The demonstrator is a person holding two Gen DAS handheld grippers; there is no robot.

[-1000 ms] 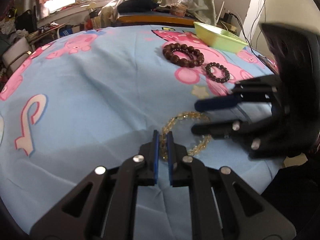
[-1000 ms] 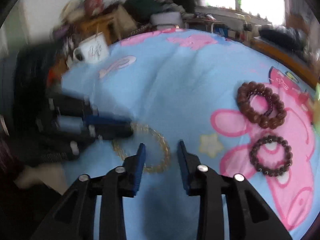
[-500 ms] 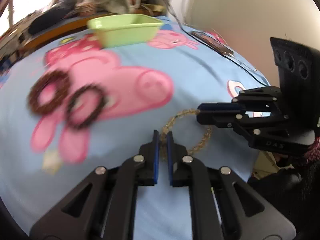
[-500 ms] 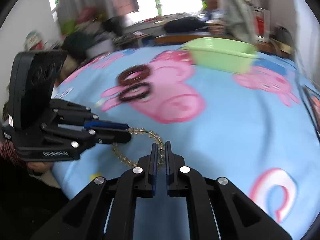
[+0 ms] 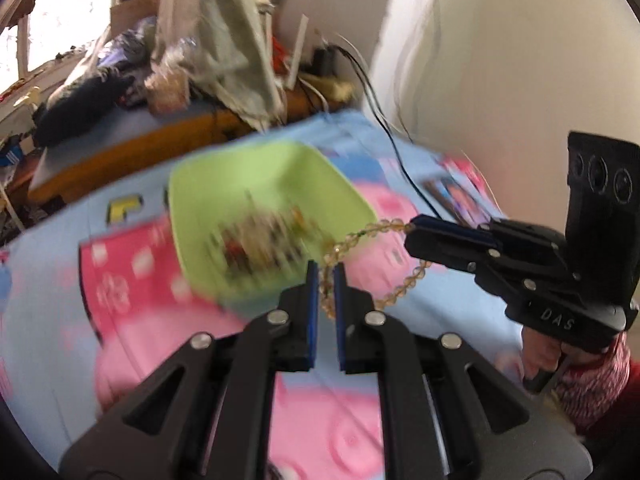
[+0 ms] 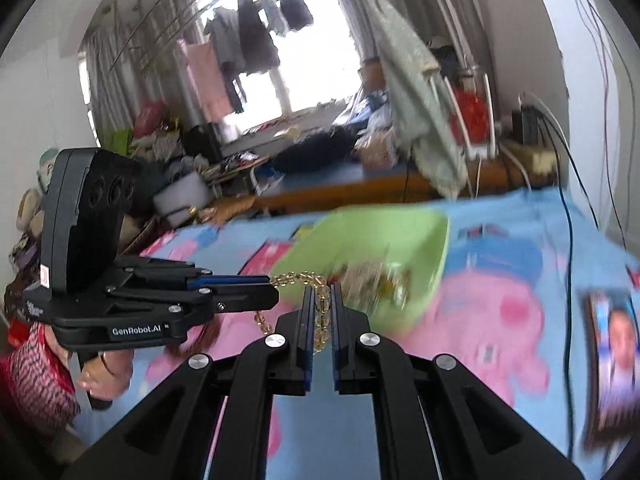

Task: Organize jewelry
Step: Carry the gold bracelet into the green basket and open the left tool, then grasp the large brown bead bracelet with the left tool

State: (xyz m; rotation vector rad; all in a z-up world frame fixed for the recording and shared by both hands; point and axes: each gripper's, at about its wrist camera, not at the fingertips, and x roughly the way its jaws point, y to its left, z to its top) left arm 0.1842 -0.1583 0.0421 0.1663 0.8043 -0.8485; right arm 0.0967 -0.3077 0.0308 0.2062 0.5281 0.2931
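I have both tongs pinching the bead bracelet [image 5: 374,236]: left gripper [image 5: 326,276] on one side, right gripper [image 6: 322,300] on the other, so the loop hangs spread between them. It hovers at the green tray [image 5: 200,184], apparently for dropping among jewelry there.

A blue cartoon-print bedsheet [image 5: 400,360] covers the near surface. A framed photo [image 6: 614,364] lies on it at the right. Black cables [image 6: 568,216] trail down the far right wall. Clothes [image 6: 256,36] hang at the far window.
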